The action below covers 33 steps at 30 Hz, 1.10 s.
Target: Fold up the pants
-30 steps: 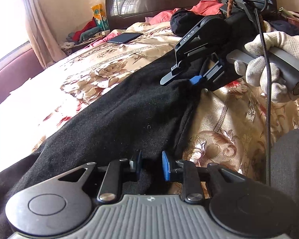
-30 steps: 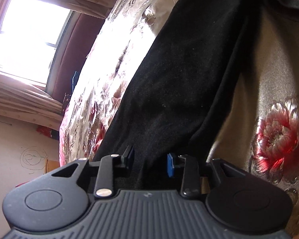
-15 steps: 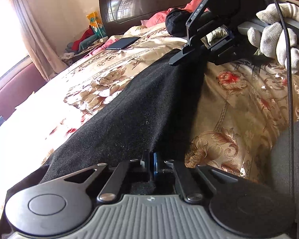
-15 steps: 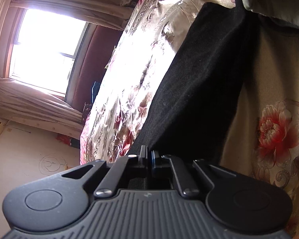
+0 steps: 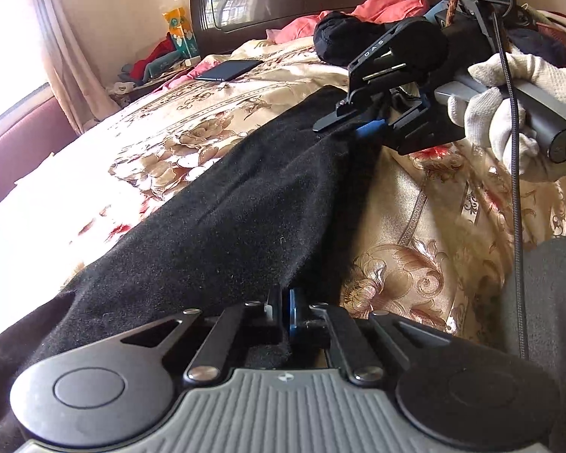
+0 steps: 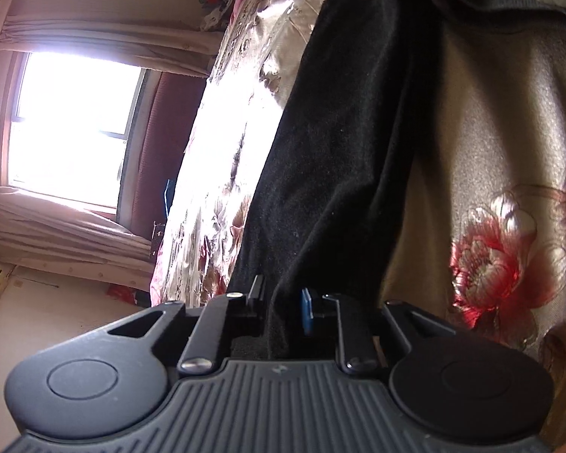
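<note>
My left gripper [image 5: 285,311] is clamped on the near edge of the black pants [image 5: 222,226], its pads pressed together with cloth between them. The pants lie in a long strip across the floral bed [image 5: 434,234]. My right gripper [image 6: 283,304] sits at the far end, its fingers apart with a fold of the pants running between them, not pinched.

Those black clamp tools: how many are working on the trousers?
2. The left gripper has its jaws shut on the near end of the black trousers; the right gripper, in a gloved hand, straddles the far end, jaws open.
</note>
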Each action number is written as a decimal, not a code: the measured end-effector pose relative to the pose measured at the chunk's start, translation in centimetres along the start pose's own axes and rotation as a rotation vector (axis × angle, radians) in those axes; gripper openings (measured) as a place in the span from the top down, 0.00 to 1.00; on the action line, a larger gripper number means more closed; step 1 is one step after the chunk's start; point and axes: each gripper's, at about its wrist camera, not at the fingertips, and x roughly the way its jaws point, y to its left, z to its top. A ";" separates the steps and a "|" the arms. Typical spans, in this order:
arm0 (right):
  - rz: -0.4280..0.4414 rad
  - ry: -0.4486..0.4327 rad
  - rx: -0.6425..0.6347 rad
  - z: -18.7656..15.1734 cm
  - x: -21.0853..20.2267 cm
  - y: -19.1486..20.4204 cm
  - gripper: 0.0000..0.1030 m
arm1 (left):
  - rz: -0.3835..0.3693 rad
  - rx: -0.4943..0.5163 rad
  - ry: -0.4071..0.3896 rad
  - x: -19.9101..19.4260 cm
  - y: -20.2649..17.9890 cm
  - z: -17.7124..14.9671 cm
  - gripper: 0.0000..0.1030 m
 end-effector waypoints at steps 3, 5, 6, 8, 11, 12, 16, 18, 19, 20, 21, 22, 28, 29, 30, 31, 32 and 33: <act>-0.027 -0.021 -0.031 0.3 1.0 0.4 0.74 | 0.001 -0.012 -0.013 -0.4 0.1 0.1 0.82; -0.030 -0.018 0.009 0.6 1.3 -0.1 0.74 | -0.001 -0.019 -0.019 -0.8 0.4 0.3 0.82; -0.031 -0.026 0.018 0.6 1.3 -0.2 0.74 | -0.002 -0.019 -0.022 -0.9 0.5 0.3 0.82; -0.077 -0.068 0.000 0.7 0.9 0.0 0.94 | -0.008 -0.014 -0.022 -1.1 0.6 0.5 0.82; -0.028 -0.099 -0.047 0.5 -0.6 1.5 0.95 | -0.014 0.000 -0.032 -1.6 0.6 0.8 0.82; -0.029 -0.108 -0.090 0.2 -1.3 2.3 0.95 | -0.018 0.005 -0.035 -1.9 0.5 0.9 0.82; -0.071 -0.108 -0.149 -0.6 -2.4 2.4 0.95 | -0.042 -0.001 -0.002 -1.4 0.1 0.1 0.82; -0.131 -0.086 -0.101 -0.6 -1.4 0.3 0.95 | -0.050 0.007 0.036 -0.3 -0.5 -0.8 0.82; -0.154 -0.070 -0.091 -0.7 -0.7 -0.6 0.95 | -0.041 0.019 0.038 0.1 -0.8 -1.1 0.82; -0.159 -0.059 -0.076 -0.6 -0.1 -1.3 0.95 | -0.036 0.023 0.037 0.2 -0.8 -1.2 0.82; -0.145 -0.059 -0.056 -0.5 0.0 -1.5 0.94 | -0.035 0.022 0.038 0.2 -0.8 -1.1 0.82; -0.129 -0.060 -0.052 -0.3 -0.1 -1.3 0.90 | -0.032 0.023 0.035 0.0 -0.7 -1.0 0.81; -0.191 -0.116 -0.137 0.3 -2.1 0.5 0.90 | -0.014 0.026 0.041 -2.9 0.4 -2.6 0.73; -0.201 -0.110 -0.140 0.1 -2.3 0.5 0.90 | -0.013 0.014 0.048 -3.4 0.6 -3.1 0.73; -0.205 -0.106 -0.145 -0.3 -2.5 0.6 0.90 | 0.003 0.009 0.058 -3.9 0.7 -3.6 0.73; -0.201 -0.094 -0.154 -0.8 -2.6 0.8 0.90 | 0.017 0.008 0.061 -4.5 0.7 -4.0 0.73; -0.196 -0.071 -0.165 -1.4 -2.5 1.0 0.89 | 0.028 0.004 0.063 -5.1 0.8 -4.4 0.73; -0.198 -0.053 -0.177 -1.9 -2.4 1.3 0.88 | 0.036 -0.002 0.069 -5.6 1.0 -4.7 0.73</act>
